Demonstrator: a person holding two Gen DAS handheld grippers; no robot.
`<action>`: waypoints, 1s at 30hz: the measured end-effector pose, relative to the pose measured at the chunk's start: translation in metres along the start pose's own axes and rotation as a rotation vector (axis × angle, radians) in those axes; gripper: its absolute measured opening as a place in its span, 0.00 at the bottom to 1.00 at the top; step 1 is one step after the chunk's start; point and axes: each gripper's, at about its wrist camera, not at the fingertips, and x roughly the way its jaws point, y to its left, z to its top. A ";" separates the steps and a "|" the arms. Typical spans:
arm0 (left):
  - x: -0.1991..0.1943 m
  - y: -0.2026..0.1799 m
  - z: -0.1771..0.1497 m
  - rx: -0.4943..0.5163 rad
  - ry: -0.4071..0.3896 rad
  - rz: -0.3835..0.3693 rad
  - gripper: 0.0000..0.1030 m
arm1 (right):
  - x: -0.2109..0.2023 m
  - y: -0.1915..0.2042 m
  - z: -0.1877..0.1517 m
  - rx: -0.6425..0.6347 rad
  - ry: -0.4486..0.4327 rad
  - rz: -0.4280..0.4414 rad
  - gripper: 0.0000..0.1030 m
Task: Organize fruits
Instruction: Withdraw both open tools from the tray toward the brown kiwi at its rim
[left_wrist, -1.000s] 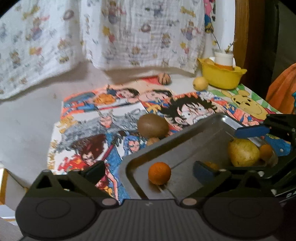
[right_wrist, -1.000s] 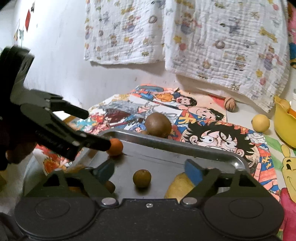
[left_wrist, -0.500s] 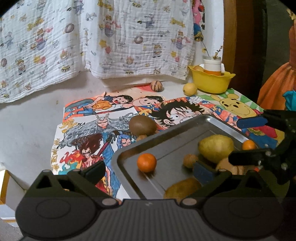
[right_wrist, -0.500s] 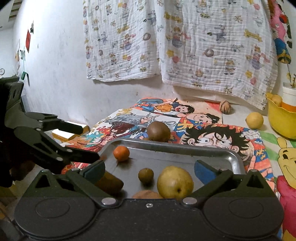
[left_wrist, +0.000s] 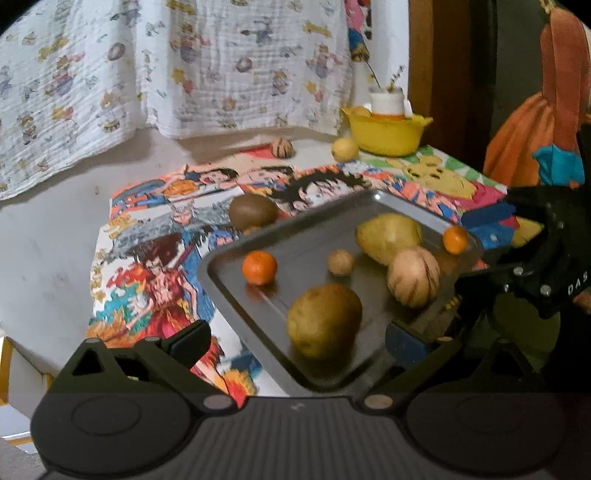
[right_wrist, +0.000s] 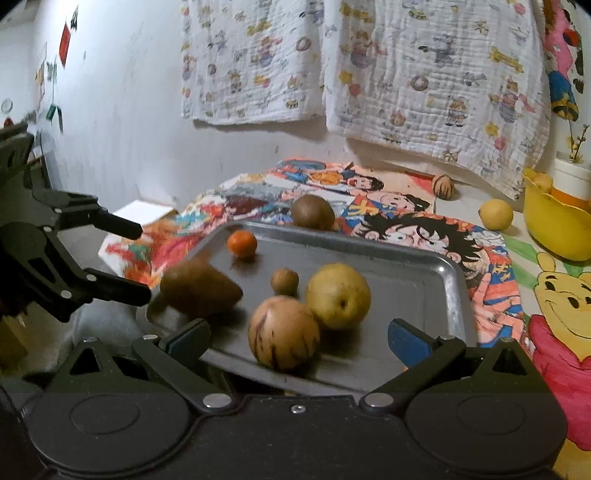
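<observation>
The left gripper is held low with its jaws spread around the near corner of a metal baking tray; the right gripper is posed likewise at the tray's other edge, jaws spread. A second small orange at 2 o'clock is seen only in the left view. On the tray lie a yellow pear, a striped melon, a brown potato and a small orange. A kiwi lies on the tabletop at 12 o'clock.
</observation>
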 end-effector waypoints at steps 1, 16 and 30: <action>0.000 -0.002 -0.002 0.006 0.008 -0.002 1.00 | -0.001 0.000 -0.002 -0.006 0.006 -0.009 0.99; 0.001 -0.004 -0.011 0.041 0.046 0.036 1.00 | -0.007 -0.032 -0.018 0.105 0.097 -0.187 0.99; 0.002 0.020 0.015 -0.036 0.030 0.072 1.00 | -0.003 -0.037 0.001 0.103 0.045 -0.221 0.99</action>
